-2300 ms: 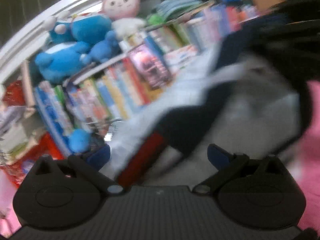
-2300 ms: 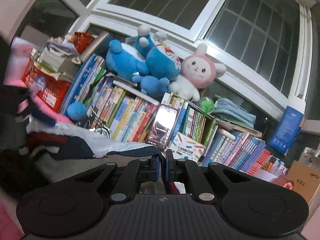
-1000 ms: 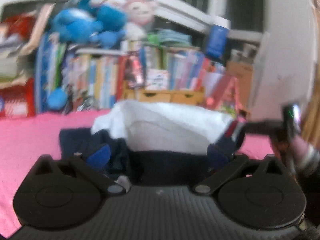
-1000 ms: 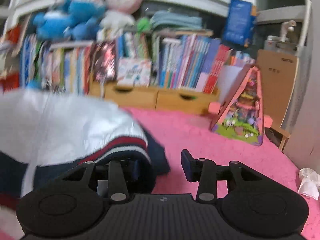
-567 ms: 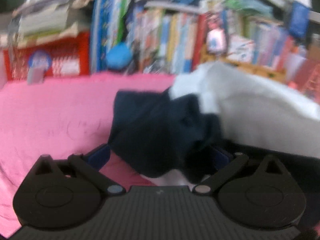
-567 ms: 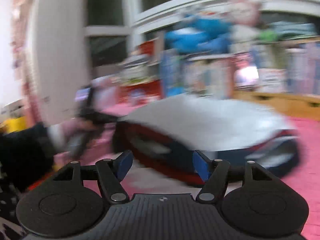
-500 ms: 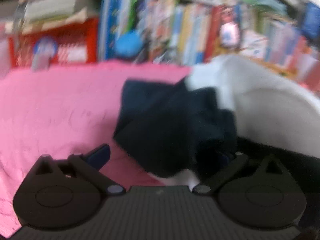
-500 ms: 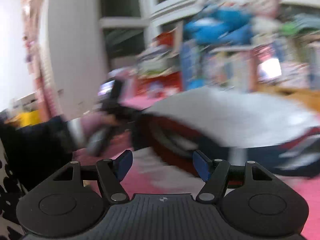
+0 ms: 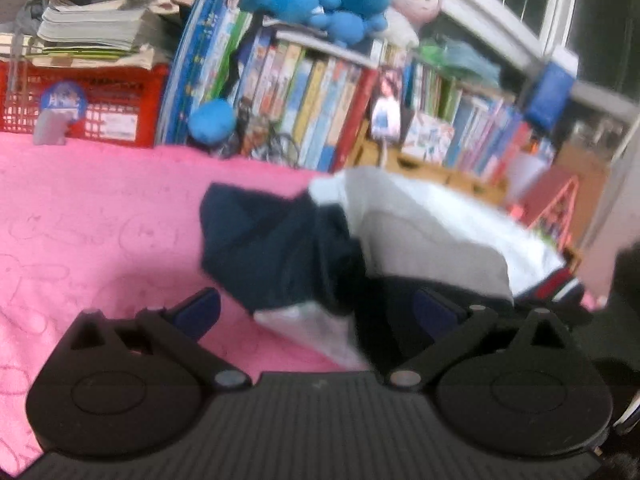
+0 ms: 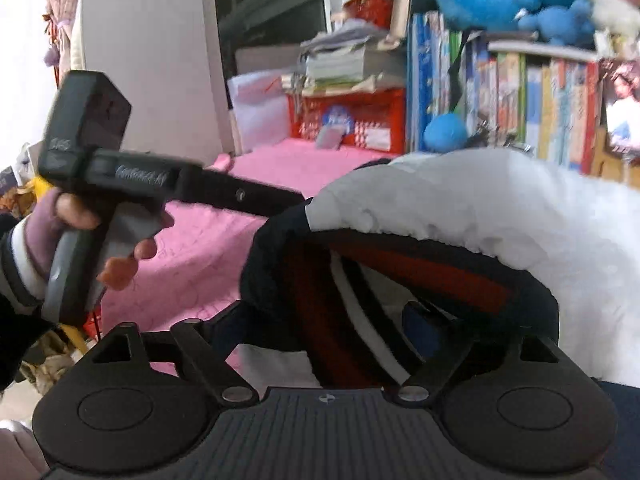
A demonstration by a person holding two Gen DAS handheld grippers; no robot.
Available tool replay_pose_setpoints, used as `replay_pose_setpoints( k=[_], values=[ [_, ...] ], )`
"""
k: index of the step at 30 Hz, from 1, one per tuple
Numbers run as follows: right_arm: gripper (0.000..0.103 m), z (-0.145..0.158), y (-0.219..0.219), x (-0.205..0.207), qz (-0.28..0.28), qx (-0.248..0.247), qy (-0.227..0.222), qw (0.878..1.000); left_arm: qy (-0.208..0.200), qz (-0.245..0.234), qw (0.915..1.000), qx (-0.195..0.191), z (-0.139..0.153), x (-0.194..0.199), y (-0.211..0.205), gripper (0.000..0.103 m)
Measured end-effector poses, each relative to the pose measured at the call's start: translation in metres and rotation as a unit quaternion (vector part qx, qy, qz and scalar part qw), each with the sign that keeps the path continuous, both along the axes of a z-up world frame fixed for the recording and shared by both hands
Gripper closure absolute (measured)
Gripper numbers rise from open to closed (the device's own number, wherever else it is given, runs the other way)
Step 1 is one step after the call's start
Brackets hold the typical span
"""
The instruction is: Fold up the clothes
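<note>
Pink bedspread (image 9: 100, 220) under both spread, still-widening tools, empty-jawed around the jacket (image 10: 460, 216).

Right tool (image 10: 320, 320): formerly clamped shut, its jaws now opening around the jacket (image 10: 460, 216) hem. Jacket, formerly held aloft, now lies bunched on the pink bed (image 9: 100, 216).

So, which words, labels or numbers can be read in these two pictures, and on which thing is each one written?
None can be read with certainty.
Left gripper body: white lettering, too blurred to read.
Red crate: white labels and a round blue sticker, blurred.
Book spines: print too small and blurred.
Blue box on the sill: no legible text.
</note>
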State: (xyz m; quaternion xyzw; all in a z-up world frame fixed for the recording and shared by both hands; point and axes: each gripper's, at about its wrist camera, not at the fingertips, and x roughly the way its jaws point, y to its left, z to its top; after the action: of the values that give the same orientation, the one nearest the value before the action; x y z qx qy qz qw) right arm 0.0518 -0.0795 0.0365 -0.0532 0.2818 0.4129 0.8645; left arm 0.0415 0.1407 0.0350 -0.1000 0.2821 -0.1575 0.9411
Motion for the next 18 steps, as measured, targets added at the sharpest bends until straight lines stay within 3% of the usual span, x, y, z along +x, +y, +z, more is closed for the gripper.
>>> replay_pose_setpoints(
  k=[3, 5, 9, 11, 14, 18],
  values=[
    [0.036, 0.0, -0.005, -0.01, 0.003, 0.021, 0.018, 1.0, 0.028, 0.008, 0.9993, 0.024, -0.016, 0.008, -0.013, 0.0],
    [0.037, 0.003, -0.017, -0.028, 0.014, 0.039, 0.023, 0.999, 0.044, 0.014, 0.9982, 0.038, -0.025, 0.013, -0.02, 0.0],
    [0.037, 0.008, -0.033, -0.064, 0.055, 0.066, 0.039, 0.996, 0.036, 0.014, 0.9948, 0.094, -0.033, 0.013, -0.035, 0.0],
    [0.036, 0.012, -0.027, -0.078, 0.06, 0.053, 0.028, 0.996, 0.035, 0.006, 0.9935, 0.108, -0.034, 0.012, -0.042, 0.0],
    [0.036, 0.016, -0.024, -0.094, 0.057, 0.019, -0.031, 0.998, 0.035, 0.003, 0.9919, 0.122, -0.037, 0.011, -0.048, 0.0],
    [0.029, 0.016, -0.022, -0.059, 0.0, -0.038, -0.046, 0.998, 0.038, 0.003, 0.9881, 0.149, -0.039, 0.014, -0.058, 0.0]
  ],
)
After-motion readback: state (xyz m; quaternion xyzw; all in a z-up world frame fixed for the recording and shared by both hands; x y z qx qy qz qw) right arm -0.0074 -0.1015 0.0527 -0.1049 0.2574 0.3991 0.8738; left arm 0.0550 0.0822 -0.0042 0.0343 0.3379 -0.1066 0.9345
